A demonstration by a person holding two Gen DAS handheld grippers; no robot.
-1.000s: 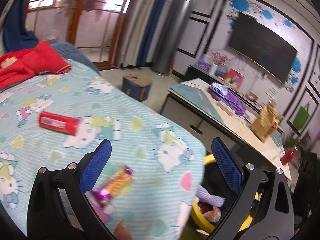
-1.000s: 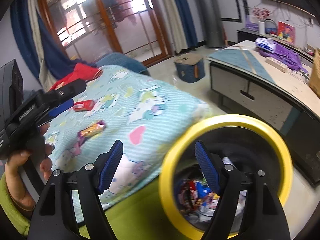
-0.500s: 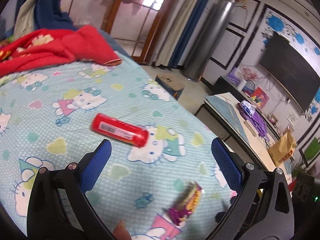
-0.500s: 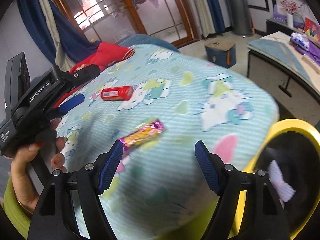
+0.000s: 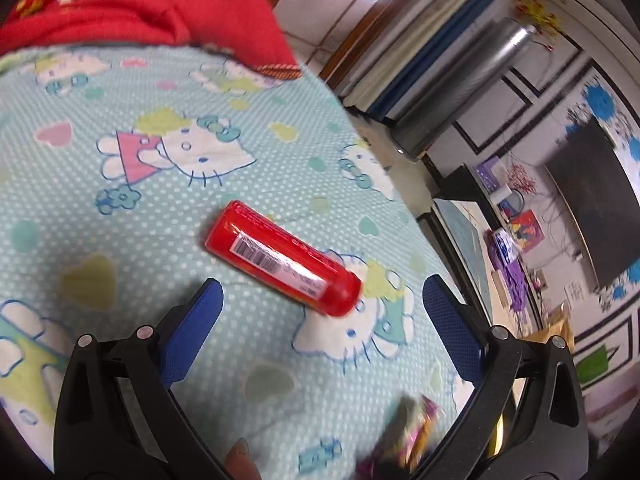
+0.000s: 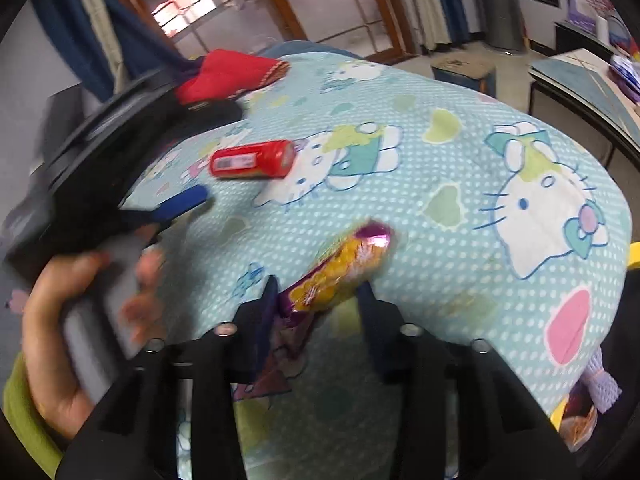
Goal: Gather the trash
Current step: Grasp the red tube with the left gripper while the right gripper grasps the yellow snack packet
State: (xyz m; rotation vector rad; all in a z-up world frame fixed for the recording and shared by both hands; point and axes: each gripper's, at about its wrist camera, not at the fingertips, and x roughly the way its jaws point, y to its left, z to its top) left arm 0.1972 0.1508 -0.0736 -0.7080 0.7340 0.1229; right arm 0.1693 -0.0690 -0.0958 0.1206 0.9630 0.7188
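Note:
A red tube (image 5: 282, 258) with a barcode label lies on the Hello Kitty bedsheet (image 5: 200, 120), just ahead of my open left gripper (image 5: 320, 316); it also shows in the right wrist view (image 6: 252, 159). A purple and yellow snack wrapper (image 6: 340, 270) lies on the sheet between the fingers of my right gripper (image 6: 316, 300), whose jaws stand close around it, blurred. The wrapper shows blurred in the left wrist view (image 5: 412, 432). The left gripper (image 6: 120, 168) and the hand holding it show in the right wrist view.
A red blanket (image 5: 140, 12) lies at the bed's far end. A yellow-rimmed trash bin (image 6: 634, 256) holding trash stands at the bed's right edge. A low table (image 5: 472, 240) and TV wall (image 5: 592, 208) lie beyond the bed.
My left gripper has moved in over the red tube. My right gripper has swung from the bin to the snack wrapper and its jaws have narrowed around it.

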